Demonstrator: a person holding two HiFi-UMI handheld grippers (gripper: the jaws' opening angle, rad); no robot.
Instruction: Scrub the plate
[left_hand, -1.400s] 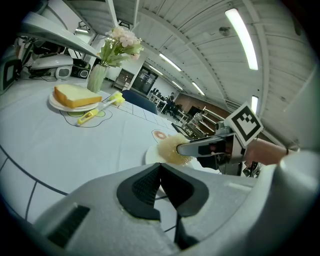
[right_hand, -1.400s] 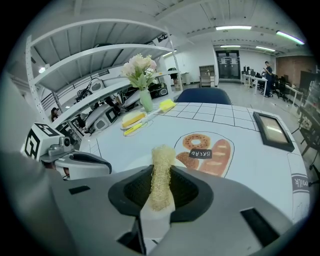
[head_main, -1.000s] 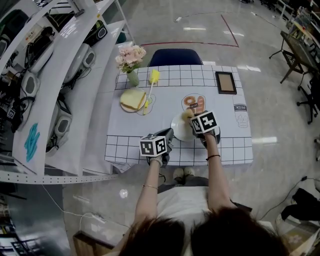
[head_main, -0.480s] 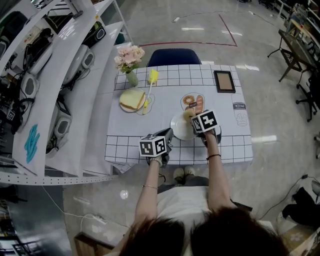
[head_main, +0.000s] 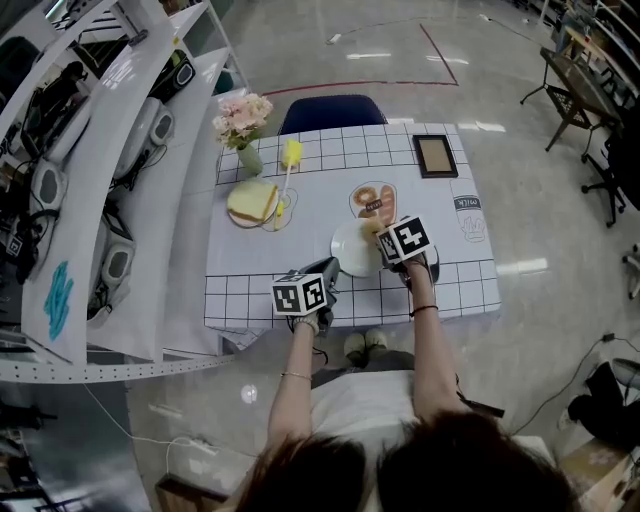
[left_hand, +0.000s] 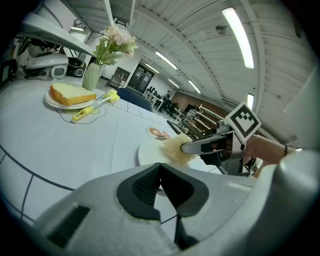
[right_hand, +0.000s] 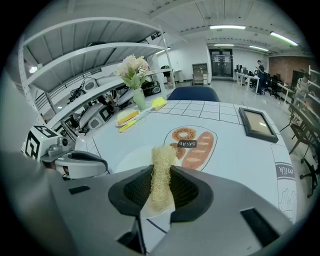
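Scrubber (right_hand: 161, 172) pinched between right fingers (right_hand: 191, 192), over plate (head_main: 348, 250)

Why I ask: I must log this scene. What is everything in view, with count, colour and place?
table: 1, white with black grid, centre
plate: 1, white, empty, near edge
scrubber: 1, pale yellow, in the right gripper, at the plate
bread: 1 slice, pale, left side
bread plate: 1, white, under the bread
brush: 1, yellow, right of the bread
flowers: 1 bunch, pink, back left corner
vase: 1, green, holds the flowers
frame: 1, dark, back right
chair: 1, blue, behind the table
shelves: white, left of the table
left gripper: grey, shut, empty, left of the plate
right gripper: grey, shut on the scrubber
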